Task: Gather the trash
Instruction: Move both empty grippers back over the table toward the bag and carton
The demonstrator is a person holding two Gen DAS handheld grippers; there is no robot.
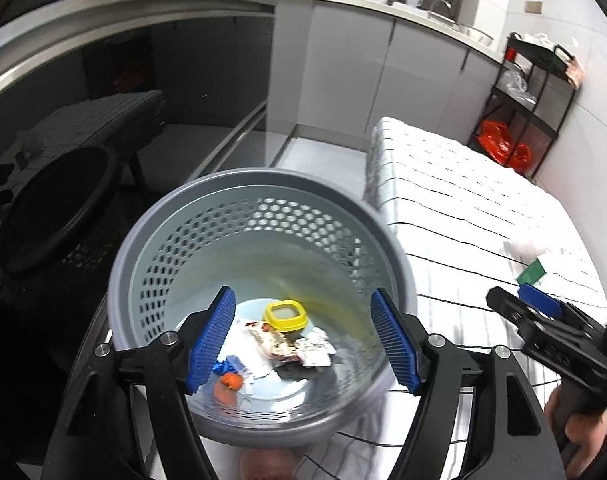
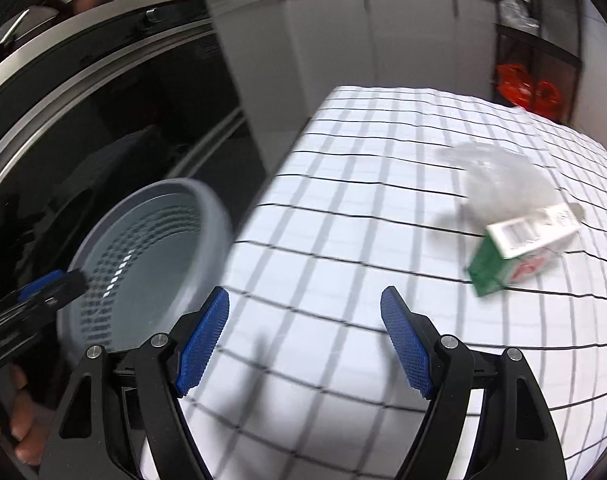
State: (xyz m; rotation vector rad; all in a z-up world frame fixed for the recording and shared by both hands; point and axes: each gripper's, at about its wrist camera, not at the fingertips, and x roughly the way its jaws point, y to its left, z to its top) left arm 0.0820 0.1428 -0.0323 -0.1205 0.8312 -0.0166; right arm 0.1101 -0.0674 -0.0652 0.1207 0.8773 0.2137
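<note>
Green-and-white carton (image 2: 523, 250) lying tilted on the checked desk (image 2: 343, 240), just beside a crumpled clear plastic bag (image 2: 499, 172). Well apart to the left, grey perforated bin (image 1: 263, 280) standing against the desk's edge, holding a yellow lid (image 1: 286, 316), crumpled wrappers (image 1: 299, 346), blue and orange scraps. Left gripper (image 1: 303, 344) poised over the bin's mouth, fingers (image 1: 211, 340) spread, nothing between. Right gripper (image 2: 303, 348) above bare desk, fingers (image 2: 407, 352) spread and empty; nothing between it and the carton. Beyond: white cabinets, black shelf rack (image 1: 535, 96) with an orange bag (image 1: 499, 144).
</note>
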